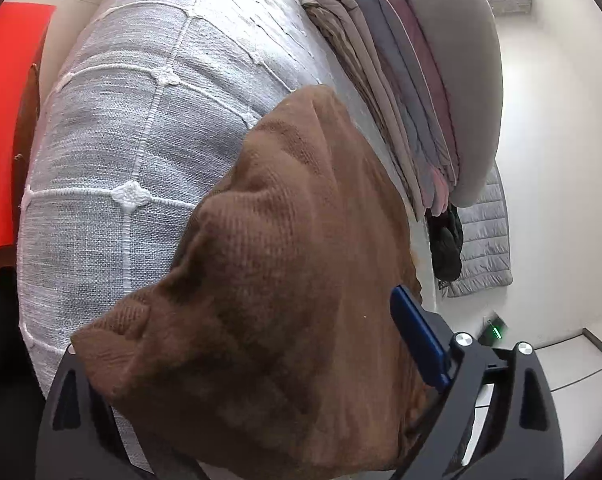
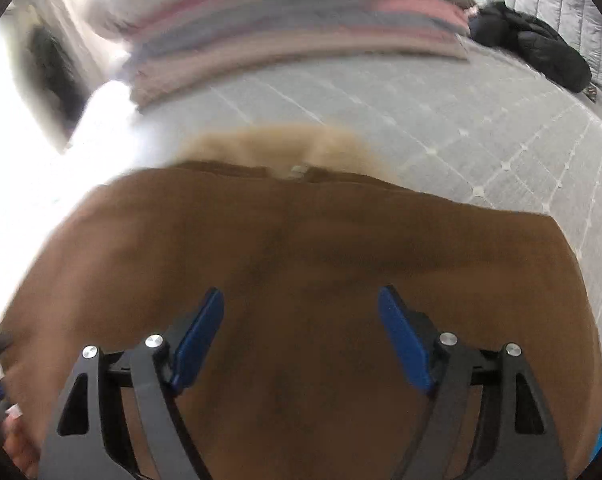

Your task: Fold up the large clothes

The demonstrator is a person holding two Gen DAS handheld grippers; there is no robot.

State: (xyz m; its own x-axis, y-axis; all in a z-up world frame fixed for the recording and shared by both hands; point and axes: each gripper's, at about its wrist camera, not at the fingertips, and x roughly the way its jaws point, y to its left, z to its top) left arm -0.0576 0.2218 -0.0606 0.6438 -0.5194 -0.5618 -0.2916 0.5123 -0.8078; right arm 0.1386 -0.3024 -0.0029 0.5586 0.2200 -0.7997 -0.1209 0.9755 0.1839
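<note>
A brown knit garment point(image 1: 285, 280) lies on the grey quilted bed cover point(image 1: 141, 120). In the left wrist view the cloth bunches over my left gripper point(image 1: 261, 344); only the right blue pad point(image 1: 417, 332) shows, the left finger is hidden under the fabric, and the jaws stand wide apart. In the right wrist view the same brown garment point(image 2: 301, 248) lies spread flat, and my right gripper point(image 2: 301, 320) hovers just above it, open and empty, with both blue pads point(image 2: 201, 336) showing. This view is motion-blurred.
A stack of folded grey, pink and beige clothes point(image 1: 421, 92) sits on the bed beyond the garment; it also shows in the right wrist view point(image 2: 301, 28). A black jacket point(image 2: 533, 44) lies at the bed's far corner. A red object point(image 1: 5, 120) stands at left.
</note>
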